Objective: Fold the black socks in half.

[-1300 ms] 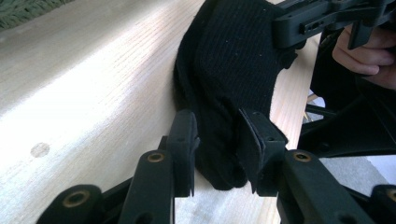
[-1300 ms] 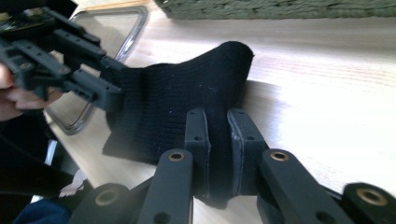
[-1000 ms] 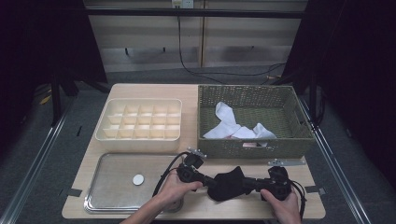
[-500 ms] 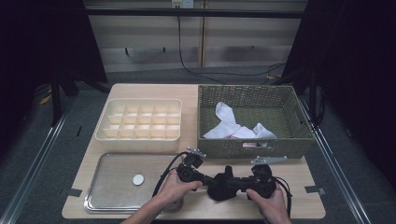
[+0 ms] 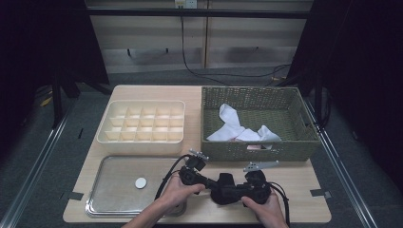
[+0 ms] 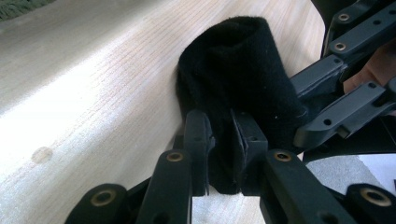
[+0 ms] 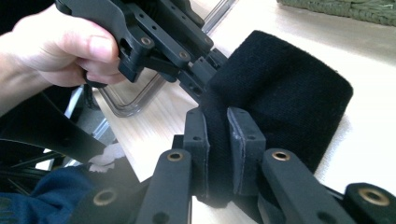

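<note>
l gripper (image 5: pixel 212 183), r gripper (image 5: pixel 236 191) both clamped, facing

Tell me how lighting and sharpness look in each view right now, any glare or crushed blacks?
High view: surroundings dark, table evenly lit, the black cloth a detail-less blob. Left gripper view: strong glare washes out the wood at left; the cloth's folds are barely readable. Right gripper view: the cloth's knit texture shows, the near jaws soft, the hand bright but not blown out.

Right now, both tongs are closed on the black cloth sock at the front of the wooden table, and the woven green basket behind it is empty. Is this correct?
Not quite. The woven green basket is not empty: the high view shows white cloth pieces lying in it. The rest holds: the left tongs and the right tongs are both closed on the black cloth sock at the front of the wooden table.
</note>
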The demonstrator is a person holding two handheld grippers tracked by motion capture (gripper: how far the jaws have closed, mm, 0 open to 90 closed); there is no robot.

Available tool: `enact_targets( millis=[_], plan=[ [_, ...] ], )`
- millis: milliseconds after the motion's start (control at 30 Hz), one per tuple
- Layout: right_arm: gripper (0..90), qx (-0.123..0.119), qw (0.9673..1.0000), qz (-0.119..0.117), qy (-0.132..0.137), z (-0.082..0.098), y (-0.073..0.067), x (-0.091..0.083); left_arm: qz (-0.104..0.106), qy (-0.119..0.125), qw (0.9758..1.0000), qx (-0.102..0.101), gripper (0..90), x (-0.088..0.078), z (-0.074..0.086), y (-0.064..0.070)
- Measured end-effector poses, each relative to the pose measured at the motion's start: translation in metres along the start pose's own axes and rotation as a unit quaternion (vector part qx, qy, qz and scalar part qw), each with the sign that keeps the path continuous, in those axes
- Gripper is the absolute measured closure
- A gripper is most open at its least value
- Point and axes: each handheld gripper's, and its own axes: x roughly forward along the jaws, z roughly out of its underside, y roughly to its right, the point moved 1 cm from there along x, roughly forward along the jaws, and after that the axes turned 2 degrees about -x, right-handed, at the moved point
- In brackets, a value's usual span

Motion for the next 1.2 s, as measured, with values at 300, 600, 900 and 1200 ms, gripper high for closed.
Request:
enact_targets(
  millis=[300,600,900,1200],
  plan=[
    [78.6,0.001,1.0000,-0.001,-0.001,0.003,0.001,0.006,-0.009,0.038,0.9992,-0.004,70.9,-0.020,-0.008,0.001],
    [78.5,-0.001,1.0000,0.001,0.000,0.004,0.000,0.011,0.004,0.057,0.9983,0.010,62.1,-0.021,-0.018,0.011],
    [63.7,-0.013,0.9997,-0.020,0.005,-0.001,-0.007,-0.004,-0.023,0.034,0.9986,0.034,83.2,-0.014,-0.012,0.008],
    [63.9,0.018,0.9992,0.010,0.035,0.006,0.006,-0.022,-0.028,0.032,0.9984,0.037,83.0,-0.015,-0.007,0.005]
  ],
)
